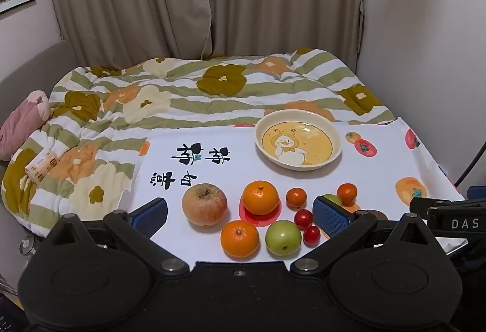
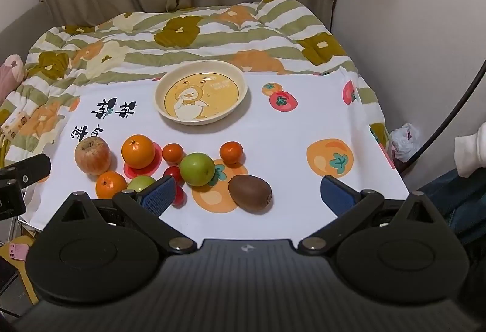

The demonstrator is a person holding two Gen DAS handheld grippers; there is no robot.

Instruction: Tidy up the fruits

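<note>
Left gripper (image 1: 240,212) and right gripper (image 2: 247,195) both spread wide, holding nothing, brown fuzzy kiwi (image 2: 250,193) nearest on cloth (image 2: 303,134) (long axis left-right, stem end right), oranges, apples, tomatoes clustered left, empty duck plate (image 2: 200,91) beyond.

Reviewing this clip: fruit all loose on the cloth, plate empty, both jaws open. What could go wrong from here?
1. The cherry tomatoes sit tight between the green apple and the small tangerine; reaching in may knock neighbours rolling.
2. The cloth lies over soft bedding, so the plate might tip under load.
</note>
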